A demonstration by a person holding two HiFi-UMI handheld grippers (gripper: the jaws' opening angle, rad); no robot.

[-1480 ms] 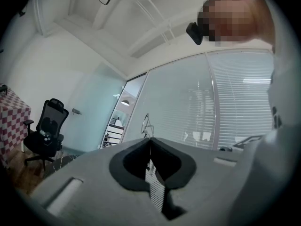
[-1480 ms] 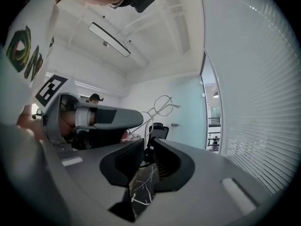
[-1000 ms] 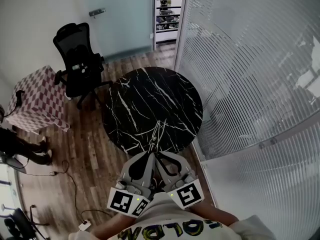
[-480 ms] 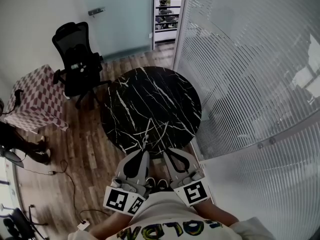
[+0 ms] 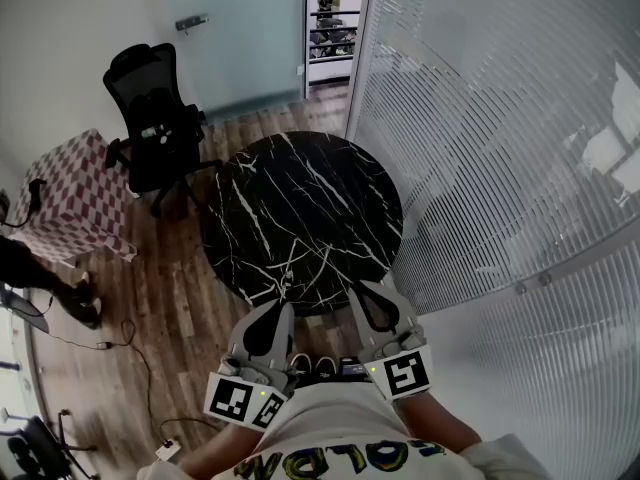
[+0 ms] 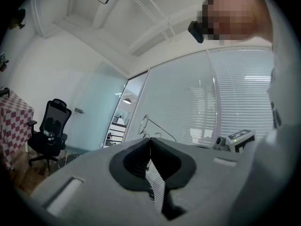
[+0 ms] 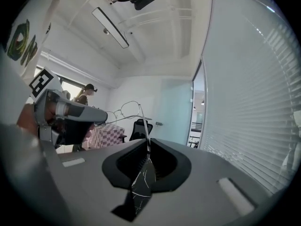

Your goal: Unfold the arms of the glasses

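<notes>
Thin wire-framed glasses [image 5: 287,278] hang in the air over the near edge of the round black marble table [image 5: 300,198]. My left gripper [image 5: 284,296] is shut on the frame. In the left gripper view, a round lens and one arm of the glasses [image 6: 160,126] rise from the left gripper [image 6: 150,139]. My right gripper [image 5: 354,288] stands off to the right. One thin arm of the glasses [image 7: 145,126] runs down between the pads of the right gripper [image 7: 147,141]. Its jaws are opening slightly but still touch the wire.
A black office chair [image 5: 155,118] and a red-and-white checkered box [image 5: 70,193] stand left of the table on the wooden floor. A glass wall with blinds [image 5: 500,118] runs along the right side. A doorway [image 5: 335,28] lies beyond the table.
Both grippers have drawn back toward the body. The right gripper has swung out to the right, away from the left one, with the glasses arm in it.
</notes>
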